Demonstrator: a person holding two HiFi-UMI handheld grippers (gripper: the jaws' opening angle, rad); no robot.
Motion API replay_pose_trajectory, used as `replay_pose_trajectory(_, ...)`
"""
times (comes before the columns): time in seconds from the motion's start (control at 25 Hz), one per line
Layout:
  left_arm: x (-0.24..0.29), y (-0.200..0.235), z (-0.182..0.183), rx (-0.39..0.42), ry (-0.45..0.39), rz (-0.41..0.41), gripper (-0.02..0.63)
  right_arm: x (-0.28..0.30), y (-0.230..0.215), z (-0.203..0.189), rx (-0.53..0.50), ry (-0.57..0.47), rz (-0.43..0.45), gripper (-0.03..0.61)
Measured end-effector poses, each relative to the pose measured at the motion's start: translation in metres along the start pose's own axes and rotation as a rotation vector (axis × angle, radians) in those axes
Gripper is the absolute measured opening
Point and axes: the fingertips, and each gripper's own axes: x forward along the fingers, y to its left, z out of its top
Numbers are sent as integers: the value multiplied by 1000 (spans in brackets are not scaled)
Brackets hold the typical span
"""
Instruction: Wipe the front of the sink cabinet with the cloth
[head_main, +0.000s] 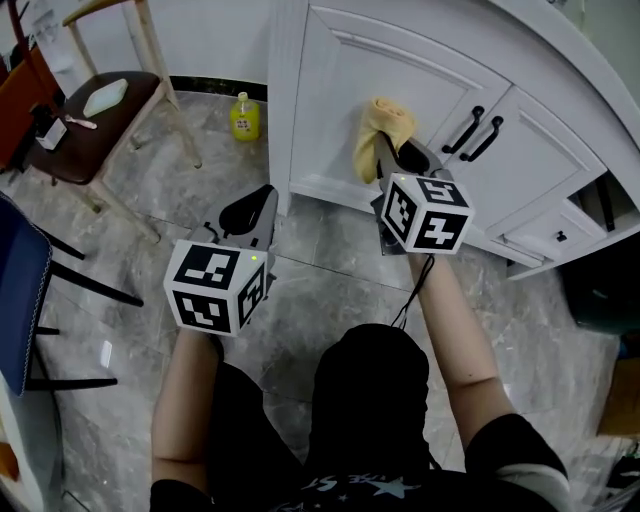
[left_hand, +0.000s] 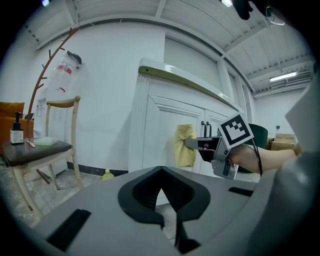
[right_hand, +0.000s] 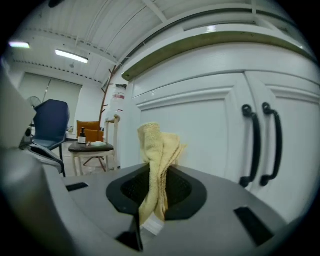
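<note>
The white sink cabinet (head_main: 400, 90) has panelled doors and two black handles (head_main: 474, 132). A yellow cloth (head_main: 383, 130) hangs bunched against the left door, to the left of the handles. My right gripper (head_main: 396, 157) is shut on the cloth, which stands up from between its jaws (right_hand: 156, 150) close to the door (right_hand: 210, 125). The left gripper (head_main: 257, 208) hangs lower left, over the floor by the cabinet's corner, shut with nothing in it (left_hand: 161, 189). From the left gripper view the cloth (left_hand: 184, 145) and the right gripper (left_hand: 202, 144) show against the cabinet front (left_hand: 157, 130).
A yellow bottle (head_main: 244, 117) stands on the floor at the cabinet's left end. A wooden chair (head_main: 110, 100) with small items is further left, and a blue chair (head_main: 20, 290) at the left edge. A dark bin (head_main: 605, 295) sits right of the cabinet.
</note>
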Motion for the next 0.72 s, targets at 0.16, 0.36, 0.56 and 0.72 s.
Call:
replay_pose_trajectory(0.16,-14,16,-12,5,24,40,15,28,52,-19,-8,32,176,67)
replay_pose_trajectory(0.36,-31,45,-22,-23,32,109,15,63,89,-39,-27,43,253,67)
replay_pose_trajectory(0.56,-43,62,-32,-36,44,148,15,87,88,-46,-61,38,216,67)
replay_pose_trajectory(0.72,-42,68,-39,-39,60,155,15,83,70,-47,-60,14,169,67)
